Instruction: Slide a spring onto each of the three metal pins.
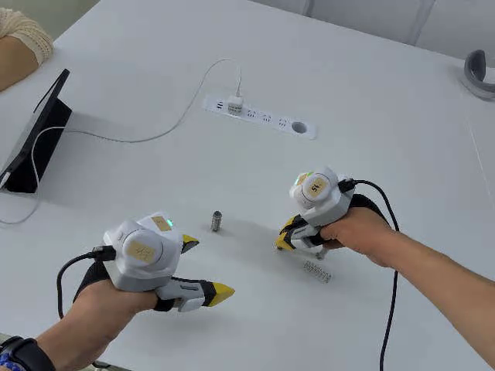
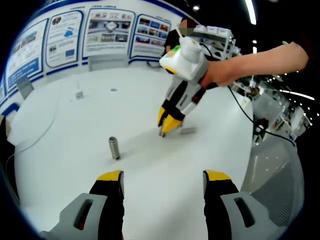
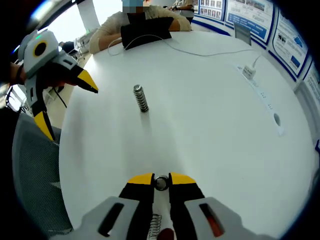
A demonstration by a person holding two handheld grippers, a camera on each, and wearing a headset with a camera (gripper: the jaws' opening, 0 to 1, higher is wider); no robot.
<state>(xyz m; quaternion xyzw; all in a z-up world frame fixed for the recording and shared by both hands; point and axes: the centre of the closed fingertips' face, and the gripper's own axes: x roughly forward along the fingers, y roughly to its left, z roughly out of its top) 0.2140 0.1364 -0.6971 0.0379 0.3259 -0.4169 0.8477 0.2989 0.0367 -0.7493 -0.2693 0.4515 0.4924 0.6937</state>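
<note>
The left gripper (image 1: 205,268) hung with jaws spread, holding nothing. Just ahead of it a pin (image 1: 216,221), seemingly already wearing its spring, stood upright on the table (image 1: 155,93). Further right, the right gripper (image 1: 283,243) pinched a second pin (image 3: 161,183), nose down. A loose spring (image 1: 317,270) lay flat just beside that gripper.

Two white-bodied tools, the left claw (image 1: 205,267) and the right claw (image 1: 282,243), show yellow tips on black jaws against a plain white surface (image 1: 155,77). Black cables (image 1: 394,301) trail from both. The upright pin (image 1: 216,221) is silver-grey with ribbed coils. The loose spring (image 1: 317,270) is pale silver, as is the held pin (image 3: 161,183) between the right claw's yellow tips. The power strip (image 1: 259,116) is white and the tablet (image 1: 39,131) black.
</note>
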